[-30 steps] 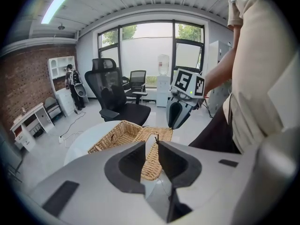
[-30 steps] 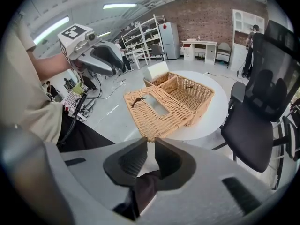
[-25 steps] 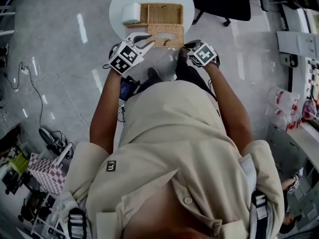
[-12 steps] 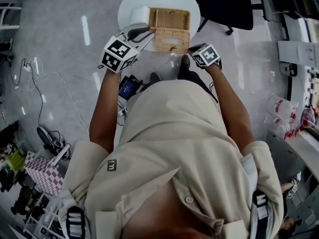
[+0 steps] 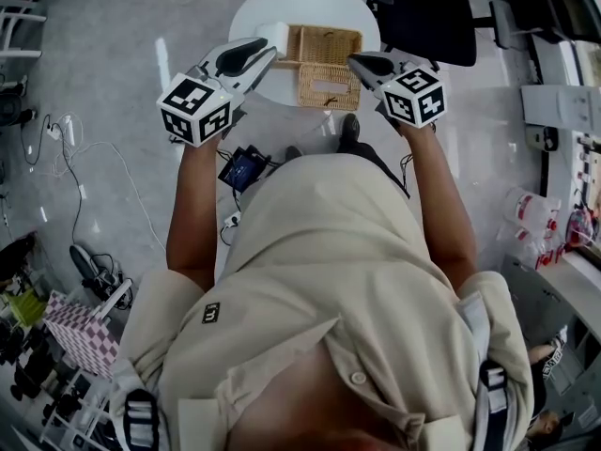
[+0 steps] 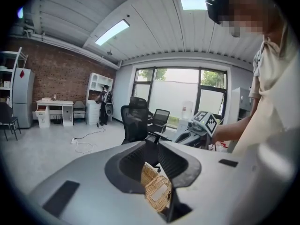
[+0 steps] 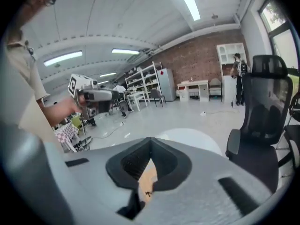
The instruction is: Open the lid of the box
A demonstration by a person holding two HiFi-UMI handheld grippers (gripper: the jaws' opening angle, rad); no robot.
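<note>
We look down on a round white table [image 5: 282, 3] with the wicker box [image 5: 329, 43] on its near side and a white roll [image 5: 274, 38] touching the box's left end. Both grippers hang in the air above the table's near edge. The box lies between and below them, and neither is touching it. The left gripper [image 5: 258, 53] points in over the roll and the box's left end, while the right gripper [image 5: 360, 62] points at the box's right end.

The box is tan woven wicker in two parts. The far half shows an open woven hollow. The near half is a flat woven lid [image 5: 327, 87] with a pale rectangular slot and a small dark loop at its near edge. We cannot tell whether this lid is down on the box or folded out towards the person.

In the left gripper view, the left gripper [image 6: 152, 145] has its jaws partly spread. Nothing is pinched between them, and we see the box [image 6: 157, 193] well below through the gap. In the right gripper view, the right gripper [image 7: 150, 142] has just closed its jaws, so the tips are pressed together and hold nothing. Only a strip of the box [image 7: 147, 177] shows beneath them.
</note>
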